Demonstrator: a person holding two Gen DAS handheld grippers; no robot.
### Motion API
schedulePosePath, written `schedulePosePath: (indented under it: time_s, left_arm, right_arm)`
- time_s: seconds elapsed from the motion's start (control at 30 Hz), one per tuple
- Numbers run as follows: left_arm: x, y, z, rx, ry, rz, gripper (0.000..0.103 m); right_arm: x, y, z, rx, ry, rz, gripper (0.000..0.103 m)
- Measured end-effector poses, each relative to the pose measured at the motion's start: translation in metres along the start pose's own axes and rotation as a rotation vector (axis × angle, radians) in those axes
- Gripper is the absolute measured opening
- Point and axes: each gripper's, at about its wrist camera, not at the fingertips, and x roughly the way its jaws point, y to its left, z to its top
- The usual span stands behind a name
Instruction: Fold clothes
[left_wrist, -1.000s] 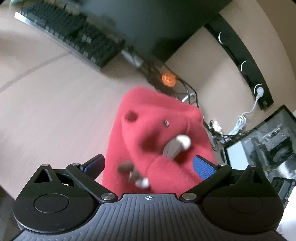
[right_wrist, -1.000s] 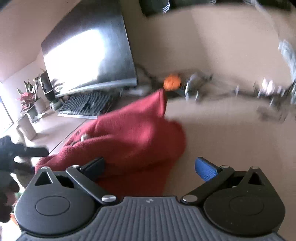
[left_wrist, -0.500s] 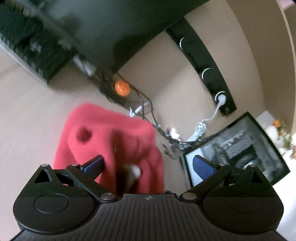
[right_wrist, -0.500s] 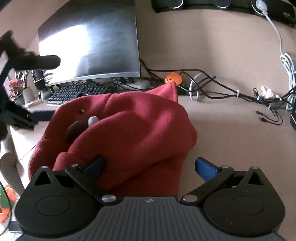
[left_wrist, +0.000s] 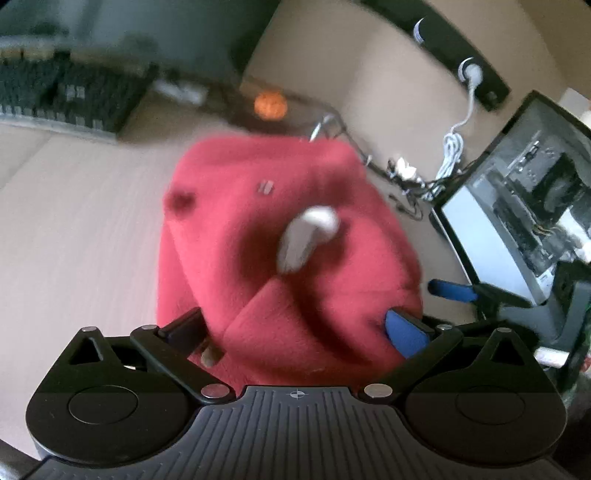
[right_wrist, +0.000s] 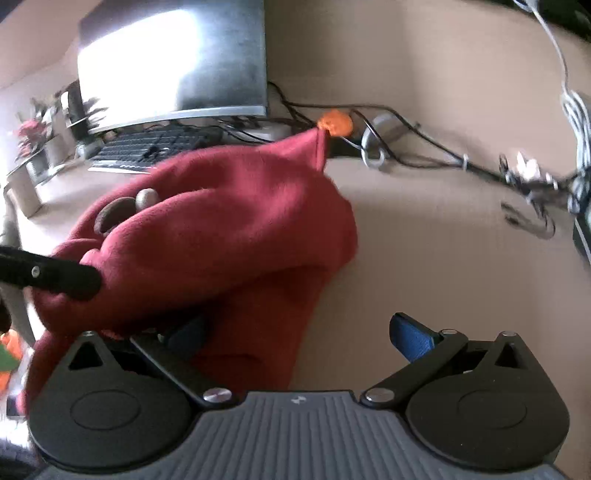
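I'm mid-fold on the red fleece garment (left_wrist: 280, 236), bunched on the desk (right_wrist: 443, 258). Left gripper (left_wrist: 295, 325) and right gripper (right_wrist: 299, 332) gape, holding nothing; next I pinch an edge.

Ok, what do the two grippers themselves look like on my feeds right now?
Both look alike. The left gripper and right gripper each have a grey ribbed body with a small centre mark, two round black housings, black linkage bars with silver pivot screws, and blue-padded fingers. No cables or sleeves are visible on either.
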Motion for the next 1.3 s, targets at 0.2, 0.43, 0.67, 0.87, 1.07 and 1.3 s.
schedulePosePath:
  time_s: [0.2, 0.43, 0.67, 0.87, 1.07, 1.3]
  left_arm:
    - [0.034, 0.016, 0.021, -0.011, 0.01, 0.003, 0.103]
    - [0.041, 0.024, 0.063, 0.061, -0.018, 0.072, 0.103]
    - [-0.006, -0.01, 0.041, 0.174, -0.044, 0.067, 0.103]
    - [0.018, -0.015, 0.001, 0.212, 0.102, 0.154, 0.103]
    - [0.023, -0.01, -0.011, 0.212, 0.102, 0.174, 0.103]
    - [0.021, -0.017, -0.007, 0.236, 0.087, 0.177, 0.103]
  right_arm:
    - [0.025, 0.018, 0.013, -0.027, -0.106, -0.17, 0.103]
    - [0.025, -0.013, 0.063, 0.044, -0.082, -0.029, 0.103]
    - [0.021, -0.053, 0.141, 0.11, -0.209, -0.05, 0.103]
    - [0.097, -0.039, 0.169, 0.083, -0.128, -0.105, 0.103]
    - [0.126, -0.055, 0.151, 0.173, -0.043, -0.116, 0.103]
    - [0.13, -0.065, 0.134, 0.141, -0.037, -0.187, 0.103]
